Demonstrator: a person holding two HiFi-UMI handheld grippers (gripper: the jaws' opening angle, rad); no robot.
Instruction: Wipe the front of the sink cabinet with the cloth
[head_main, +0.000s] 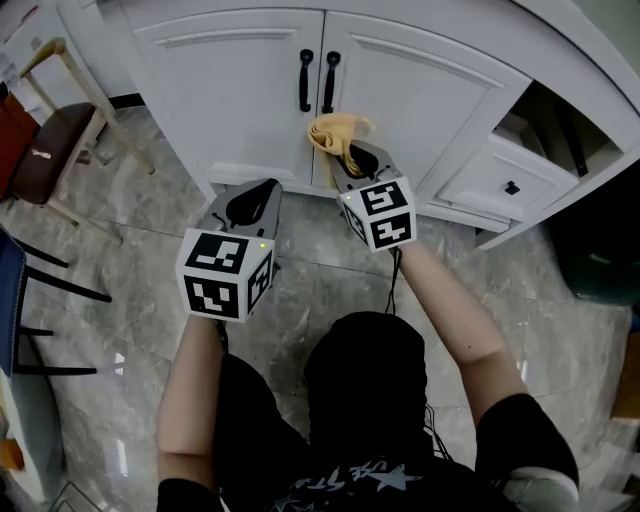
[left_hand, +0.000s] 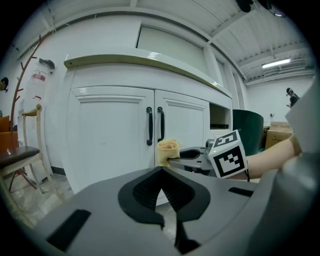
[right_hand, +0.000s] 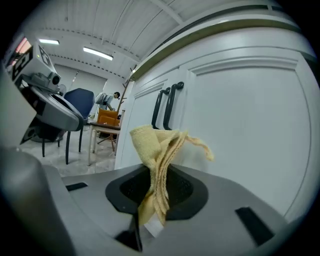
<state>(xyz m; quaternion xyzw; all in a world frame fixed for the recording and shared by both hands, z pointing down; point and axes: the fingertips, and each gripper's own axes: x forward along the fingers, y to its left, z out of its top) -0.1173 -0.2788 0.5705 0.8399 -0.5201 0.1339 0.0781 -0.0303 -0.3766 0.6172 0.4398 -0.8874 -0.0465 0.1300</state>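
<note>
White sink cabinet (head_main: 230, 90) ahead — right gripper (head_main: 345, 160) clamps the yellow cloth (head_main: 335, 133) near its doors, left gripper (head_main: 262, 190) closed, empty.

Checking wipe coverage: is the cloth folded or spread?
Folded. The cloth stands bunched in several layers, pinched in the right gripper, not spread flat.

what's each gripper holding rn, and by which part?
Right gripper is shut on the yellow cloth, pinched across its bunched folds low down, most of it sticking out ahead. Left gripper is shut, holding nothing.
</note>
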